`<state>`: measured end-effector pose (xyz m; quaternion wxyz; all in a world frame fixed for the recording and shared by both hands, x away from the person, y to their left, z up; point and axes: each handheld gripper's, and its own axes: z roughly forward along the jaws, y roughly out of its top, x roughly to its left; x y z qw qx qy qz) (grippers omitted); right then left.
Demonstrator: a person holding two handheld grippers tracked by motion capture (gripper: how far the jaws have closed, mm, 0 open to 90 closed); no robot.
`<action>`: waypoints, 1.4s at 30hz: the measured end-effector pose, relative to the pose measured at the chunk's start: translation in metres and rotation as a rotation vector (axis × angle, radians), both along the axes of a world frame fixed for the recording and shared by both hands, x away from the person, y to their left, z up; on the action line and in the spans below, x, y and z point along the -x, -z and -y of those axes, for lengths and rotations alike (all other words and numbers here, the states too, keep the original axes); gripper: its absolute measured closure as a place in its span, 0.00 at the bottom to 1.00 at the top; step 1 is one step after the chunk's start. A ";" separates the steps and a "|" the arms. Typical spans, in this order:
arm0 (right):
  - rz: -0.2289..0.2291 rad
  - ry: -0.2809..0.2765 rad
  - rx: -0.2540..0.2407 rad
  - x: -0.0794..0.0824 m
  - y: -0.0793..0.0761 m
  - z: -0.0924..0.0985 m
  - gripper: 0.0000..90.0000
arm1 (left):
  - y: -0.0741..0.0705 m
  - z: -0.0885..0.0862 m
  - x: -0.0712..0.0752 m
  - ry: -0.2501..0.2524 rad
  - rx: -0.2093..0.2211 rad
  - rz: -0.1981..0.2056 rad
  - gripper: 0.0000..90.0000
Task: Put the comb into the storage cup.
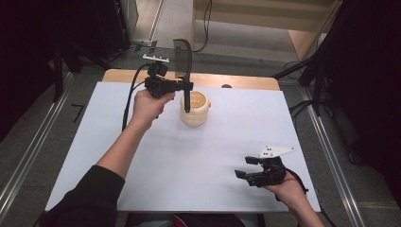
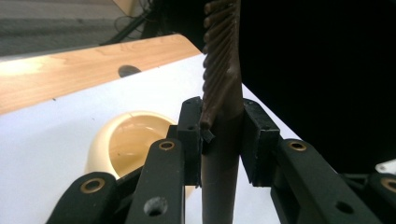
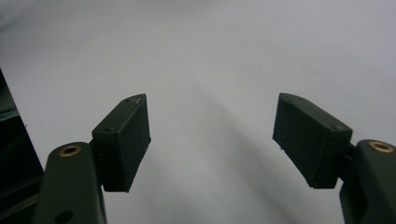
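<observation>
Above centre of the high view, left gripper (image 1: 187, 86) clamped on comb (image 1: 185, 60): lower straight into cup (image 1: 194, 109), right gripper (image 1: 247, 167) idle, gaping.

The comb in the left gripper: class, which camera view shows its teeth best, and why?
The left gripper view: the comb stands close up, ridged teeth clear, handle clamped by the left gripper. The high view shows the comb small and dark above the cream bowl.

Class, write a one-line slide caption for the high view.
Left gripper holds a dark comb upright over a cream bowl; right gripper rests open on the white table.
</observation>
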<state>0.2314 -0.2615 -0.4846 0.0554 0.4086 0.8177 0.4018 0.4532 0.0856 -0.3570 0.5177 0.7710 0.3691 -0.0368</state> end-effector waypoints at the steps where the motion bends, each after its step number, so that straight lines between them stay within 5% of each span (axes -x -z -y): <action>1: 0.000 -0.001 0.000 0.000 0.000 0.000 0.28 | 0.000 0.001 -0.001 0.003 0.002 0.003 0.81; 21: 0.006 -0.001 -0.002 0.000 0.000 0.000 0.28 | 0.014 0.010 -0.023 -0.088 0.006 0.062 0.81; 42: 0.011 0.001 -0.005 -0.002 -0.001 0.002 0.28 | 0.038 0.021 -0.030 -0.079 -0.044 0.119 0.81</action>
